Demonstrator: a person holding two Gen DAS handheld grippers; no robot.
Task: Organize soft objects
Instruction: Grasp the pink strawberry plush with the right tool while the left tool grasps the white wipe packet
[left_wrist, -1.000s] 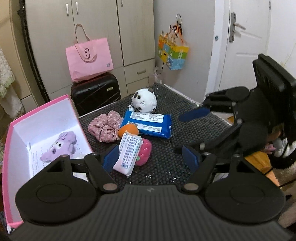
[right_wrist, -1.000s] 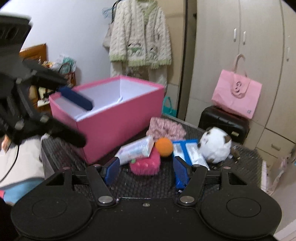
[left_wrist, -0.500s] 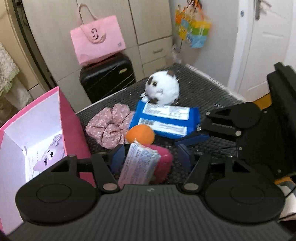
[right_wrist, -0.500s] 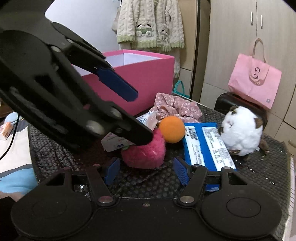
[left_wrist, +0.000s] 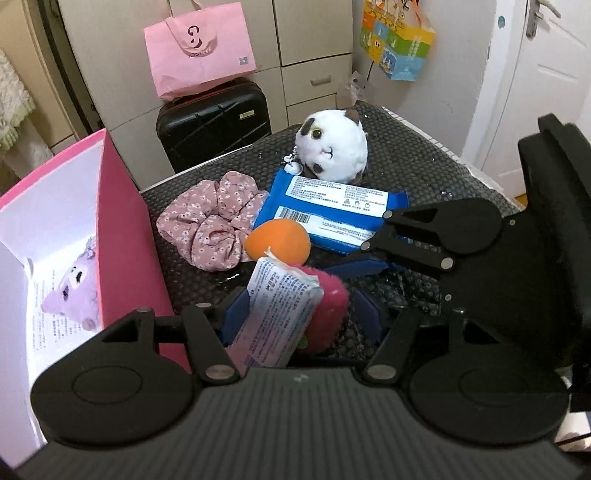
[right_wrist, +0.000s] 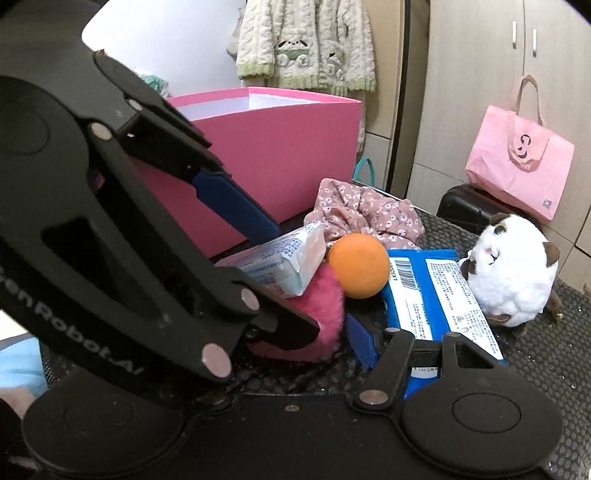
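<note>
A white-and-pink tissue pack leans on a pink fuzzy toy on the black mat. My left gripper is open and straddles both; a thin gap shows by its right pad. From the right wrist view, the left gripper reaches over the tissue pack and the pink toy. My right gripper is open beside the toy, its left finger hidden. Behind lie an orange ball, a blue wipes pack, a floral scrunchie and a white plush.
An open pink box stands at the left with a purple plush inside. Beyond the table's far edge are a black suitcase and a pink bag. The right gripper crowds the pile's right side.
Both grippers came down and closed in on the pile. The left jaws narrowed, and the tissue pack and pink toy now sit deeper between its fingers.
</note>
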